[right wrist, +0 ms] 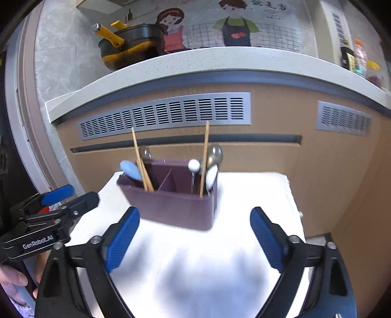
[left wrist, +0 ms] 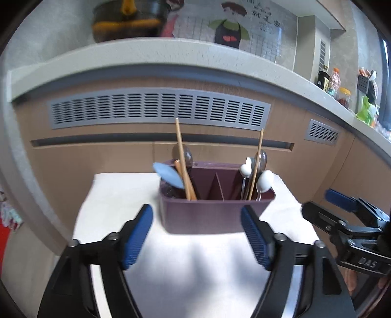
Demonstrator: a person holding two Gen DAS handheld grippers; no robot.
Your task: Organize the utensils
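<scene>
Caddy [left wrist: 215, 212] (utensils inside) fronts vented cabinet [left wrist: 158, 111].

Illumination is bright and even. The white table [left wrist: 117, 195] is overexposed near its far edge, and soft grey shadows fall across its near half. Both views show strong fisheye curvature with dark vignetted corners. The pot [left wrist: 127, 22] on the upper ledge is blurred.

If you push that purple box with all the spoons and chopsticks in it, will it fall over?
Probably not easily. The purple box looks wide with a flat base on the white cloth, so it would likely slide. A push near its rim might tip it, since the tall chopsticks stick out above it. They lean loosely, so they would probably rattle and shift.
</scene>
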